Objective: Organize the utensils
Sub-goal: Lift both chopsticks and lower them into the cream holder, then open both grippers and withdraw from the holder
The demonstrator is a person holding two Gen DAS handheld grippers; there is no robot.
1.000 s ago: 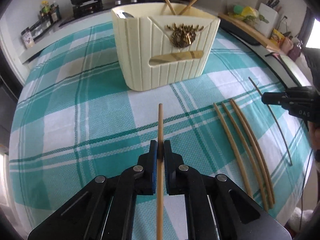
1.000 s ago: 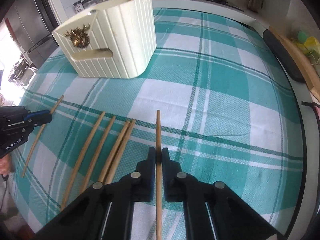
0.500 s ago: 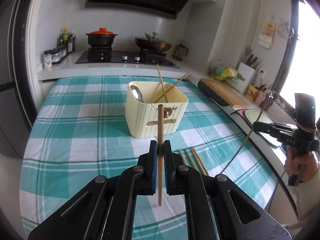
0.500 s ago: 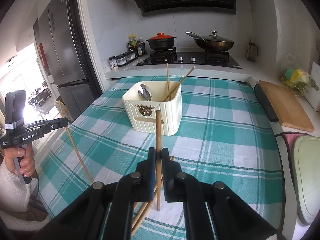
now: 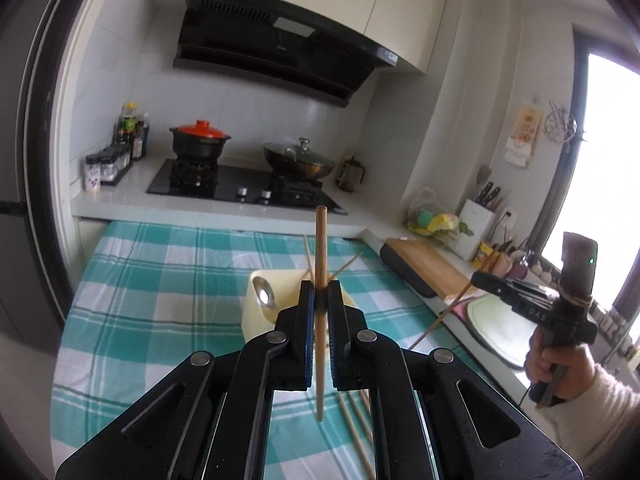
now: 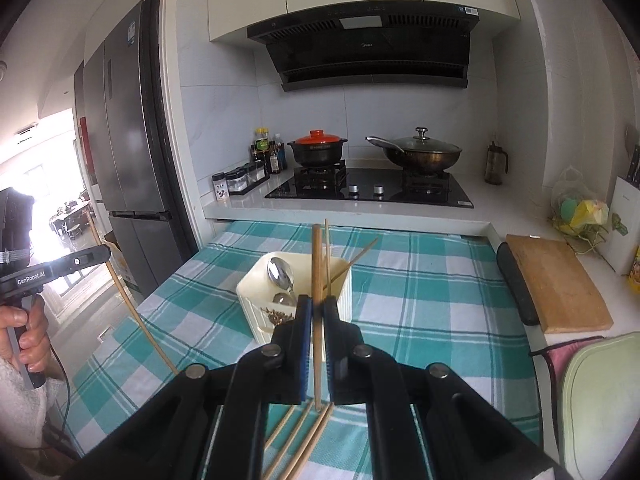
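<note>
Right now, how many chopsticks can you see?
8 chopsticks: one in the left tongs, one in the right tongs, two in the holder, four on the cloth; tongs may hide more.

Chopstick [image 5: 320,264] in left gripper [image 5: 320,300] (upright)

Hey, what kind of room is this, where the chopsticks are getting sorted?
A home kitchen, most likely: a gas hob carrying a red-lidded pot and a lidded wok under a range hood, with a tall fridge at the side.
</note>
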